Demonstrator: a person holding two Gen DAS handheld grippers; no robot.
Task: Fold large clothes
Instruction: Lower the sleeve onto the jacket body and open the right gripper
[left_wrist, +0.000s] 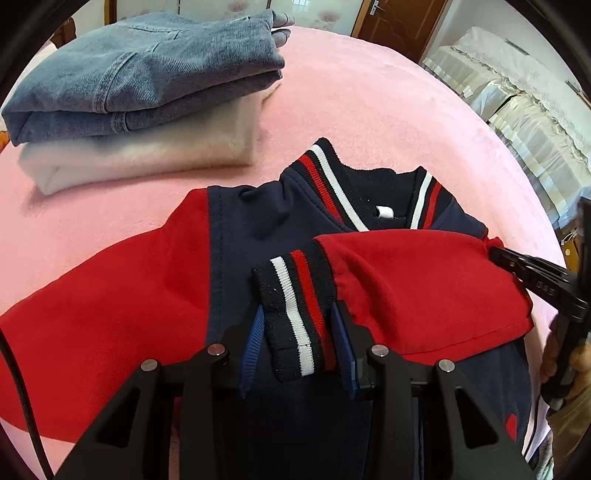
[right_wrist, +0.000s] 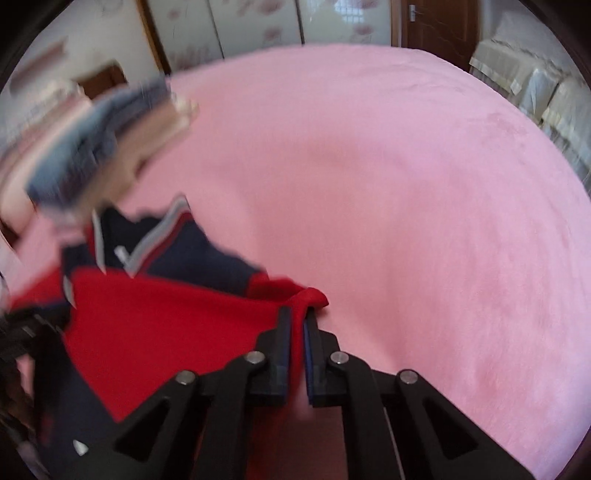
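Left wrist view first: the left gripper (left_wrist: 299, 332) has the striped sleeve cuff (left_wrist: 295, 314) between its blue pads (left_wrist: 342, 347), both pads against the cuff's edges, so it's holding the cuff. That cuff lies over the navy chest of the jacket (left_wrist: 251, 236), just below the striped collar (left_wrist: 332, 177). From the cuff, the red sleeve (left_wrist: 424, 288) runs across to the jacket's right edge, where the right gripper (left_wrist: 496, 254) comes in from the side. A bit of the person's hand (left_wrist: 554, 365) shows under it.

Right wrist view is blurry, but the right gripper (right_wrist: 297, 317) is nearly closed, pinching a fold of that red sleeve (right_wrist: 166, 325) at the jacket's shoulder edge. No gap between pads and fabric that I can see.

The jacket lies flat on the pink bed cover (left_wrist: 369, 110), its other red sleeve (left_wrist: 92, 332) spread out to the side. Beyond the collar, up and left of the jacket, there's a stack with folded jeans (left_wrist: 147, 74) on top of a folded white garment (left_wrist: 147, 155). Past the bed beyond the jacket, a wooden door (left_wrist: 399, 22).
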